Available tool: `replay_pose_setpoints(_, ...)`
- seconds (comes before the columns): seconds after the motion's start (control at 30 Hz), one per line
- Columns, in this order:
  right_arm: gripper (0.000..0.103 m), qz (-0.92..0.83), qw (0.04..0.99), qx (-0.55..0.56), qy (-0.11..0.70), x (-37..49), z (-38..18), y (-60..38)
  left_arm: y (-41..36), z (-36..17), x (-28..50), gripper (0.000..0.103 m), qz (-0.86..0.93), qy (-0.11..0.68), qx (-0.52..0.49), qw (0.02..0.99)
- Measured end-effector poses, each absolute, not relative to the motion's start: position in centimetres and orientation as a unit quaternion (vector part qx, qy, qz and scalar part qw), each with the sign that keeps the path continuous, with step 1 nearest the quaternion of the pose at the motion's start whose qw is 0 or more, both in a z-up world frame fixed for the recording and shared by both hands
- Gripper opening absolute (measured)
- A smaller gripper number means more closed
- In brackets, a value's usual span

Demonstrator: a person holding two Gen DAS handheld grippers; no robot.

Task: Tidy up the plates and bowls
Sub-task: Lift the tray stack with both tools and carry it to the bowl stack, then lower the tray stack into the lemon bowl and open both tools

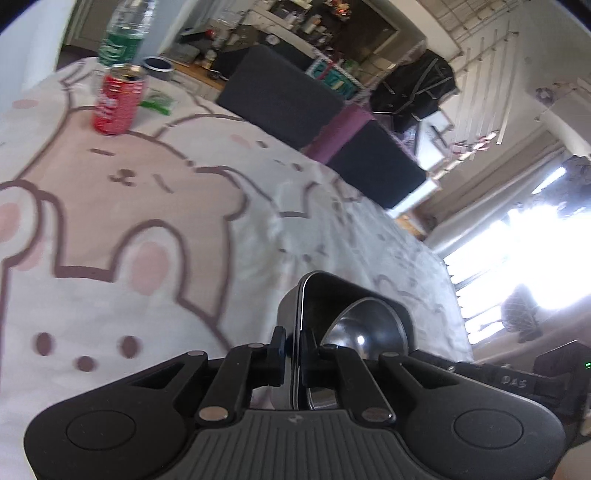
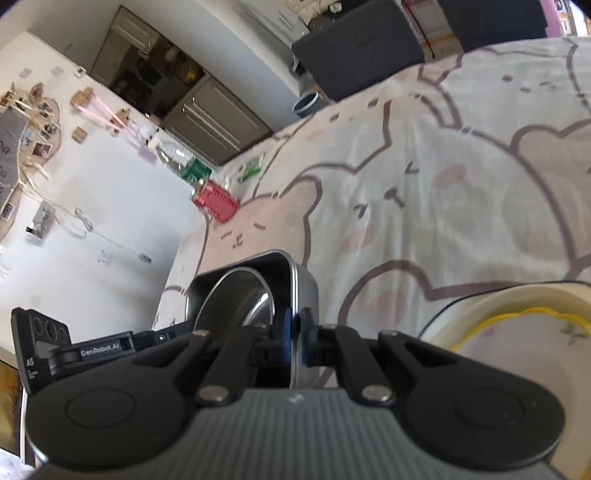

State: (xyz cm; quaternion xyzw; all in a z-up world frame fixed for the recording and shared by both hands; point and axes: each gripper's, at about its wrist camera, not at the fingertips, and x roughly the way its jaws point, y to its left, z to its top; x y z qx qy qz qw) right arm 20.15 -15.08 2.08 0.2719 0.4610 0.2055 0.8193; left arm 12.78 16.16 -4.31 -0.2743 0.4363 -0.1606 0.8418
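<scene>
Two wrist views of a shared lift. A square metal tray (image 1: 295, 306) with rounded corners is carried by both tools at once: the left hand-held gripper (image 1: 293, 350) pinches one side wall of the tray at lower centre of its frame, and the right hand-held gripper (image 2: 294, 332) pinches the opposite wall at lower centre of its own. Each pair of jaws is pressed nearly together, with only the thin metal rim between the pads, one pad inside the wall and one outside. Gripping opposite walls probably keeps the tray level and stops it swinging, which a single rim pinch would not.

Inside the tray a steel bowl (image 1: 364, 325) lies tilted against the walls, its shiny hollow facing the camera. The tray thus serves as a carrier, so the bowl moves without being gripped itself.

The tray seems to hang just above a cloth (image 1: 177, 206) printed with cartoon bears; whether it touches the cloth cannot be told. A yellow-rimmed plate (image 2: 517, 328) sits at lower right of the right view, beside the tray. A red can (image 1: 118, 99) and a clear bottle (image 1: 125, 33) stand at upper left of the left view, well apart from the work.
</scene>
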Motion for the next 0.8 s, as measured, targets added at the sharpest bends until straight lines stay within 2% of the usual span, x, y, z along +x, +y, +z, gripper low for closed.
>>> replay_pose_setpoints(0.43, 0.005, 0.130, 0.836, 0.294, 0.444, 14.8, 3.3, -24.9, 6.4, -4.0, 13.0, 0.006, -0.246, 0.453, -0.256, 0.818)
replay_pose_setpoints(0.8, 0.005, 0.102, 0.829, 0.318, 0.449, 10.8, 2.2, -30.2, 2.4, -5.6, 12.3, 0.006, -0.270, 0.480, -0.261, 0.793)
